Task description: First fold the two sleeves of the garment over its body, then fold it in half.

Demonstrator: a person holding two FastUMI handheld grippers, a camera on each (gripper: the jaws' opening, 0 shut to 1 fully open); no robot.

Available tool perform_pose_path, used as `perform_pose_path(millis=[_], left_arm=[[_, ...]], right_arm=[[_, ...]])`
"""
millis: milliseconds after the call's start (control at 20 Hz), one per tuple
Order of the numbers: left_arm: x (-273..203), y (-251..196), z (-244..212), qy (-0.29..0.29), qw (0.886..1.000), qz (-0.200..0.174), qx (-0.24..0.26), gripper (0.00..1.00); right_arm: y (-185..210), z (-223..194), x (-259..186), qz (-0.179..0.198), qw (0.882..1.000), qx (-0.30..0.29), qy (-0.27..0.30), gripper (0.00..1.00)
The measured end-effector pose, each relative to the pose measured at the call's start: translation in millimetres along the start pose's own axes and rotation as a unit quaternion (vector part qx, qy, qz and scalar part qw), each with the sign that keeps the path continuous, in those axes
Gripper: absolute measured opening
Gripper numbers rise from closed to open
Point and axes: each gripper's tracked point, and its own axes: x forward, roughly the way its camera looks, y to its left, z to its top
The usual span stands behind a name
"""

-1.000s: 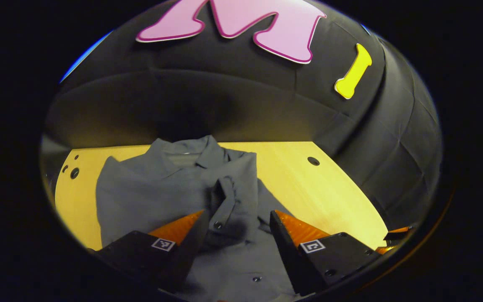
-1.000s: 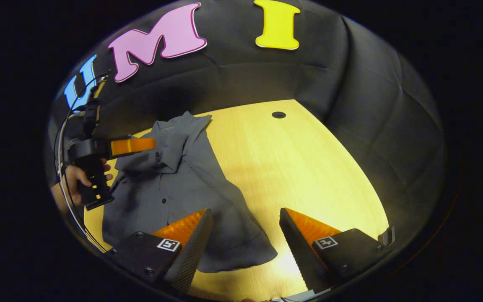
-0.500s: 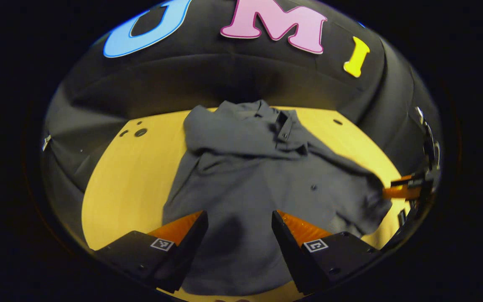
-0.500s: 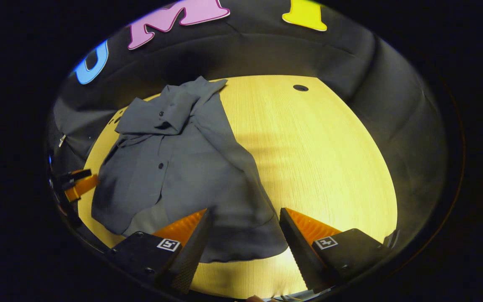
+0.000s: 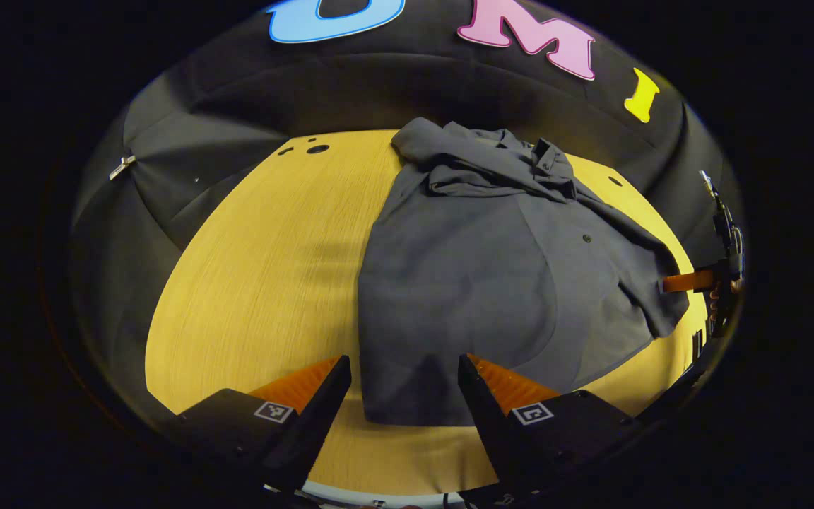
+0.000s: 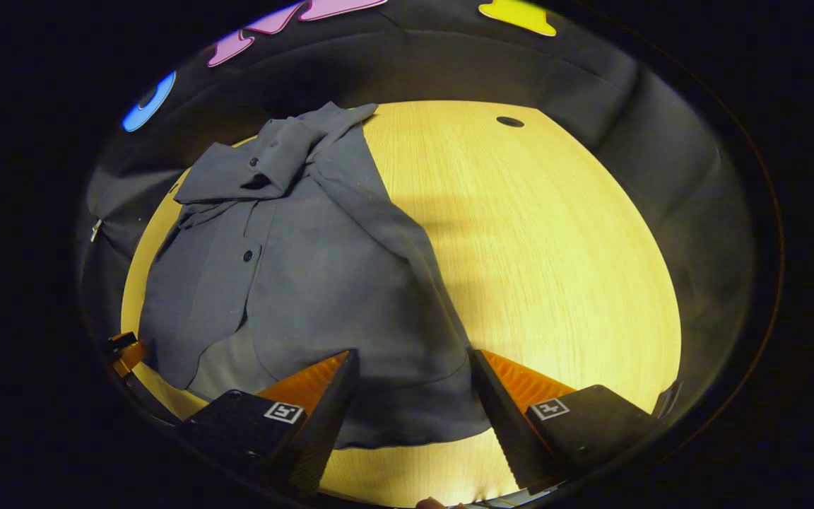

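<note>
Left gripper view, nearest first: left gripper (image 5: 400, 385) fingers spread wide, nothing between them, poised just above the garment (image 5: 478, 283) hem at its near left corner. Right gripper view: right gripper (image 6: 413, 382) also wide open and empty, over the hem's other corner. Garment is a grey button shirt lying flat on the yellow wooden table (image 5: 251, 268), hem toward the grippers, collar (image 6: 273, 152) far, by the booth wall. Both sleeves look already turned in over the body, bunched a bit near the collar, so judged step is the half fold, hem up to collar. To do it well: drop each gripper onto its own hem corner, pinch all layers including the folded-in sleeve edge, not just the top ply. Lift both together at equal height, carry forward evenly so the crease runs straight across mid-body. Risk: the right-side flap (image 6: 379, 212) sits loose and ridged, could slide out as the cloth lifts. Far table carries small round holes (image 6: 509, 121).
</note>
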Motion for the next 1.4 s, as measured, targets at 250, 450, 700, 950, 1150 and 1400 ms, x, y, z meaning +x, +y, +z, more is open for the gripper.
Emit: perform_pose_path(millis=[250,450,700,950,1150,1400], left_arm=[[11,-10,-13,0.018,1.0,-0.005,-0.021,0.92],[14,-17,-14,0.021,1.0,0.009,0.007,0.97],[14,-34,-13,0.033,0.999,0.004,0.001,0.71],[13,-48,-12,0.033,0.999,0.008,0.013,0.2],[9,-48,-9,0.018,1.0,0.013,-0.01,0.06],[-14,-56,12,-0.016,0.999,-0.01,-0.046,0.06]], right_arm=[[2,-4,4,-0.01,1.0,-0.003,0.003,0.99],[1,-7,5,-0.028,0.999,-0.036,0.007,1.0],[8,-10,5,-0.032,0.999,-0.027,0.018,0.86],[21,-11,5,-0.032,0.998,-0.054,0.024,0.18],[25,-13,6,-0.013,0.994,-0.103,0.036,0.05],[28,3,-11,0.017,0.999,-0.026,0.013,0.05]])
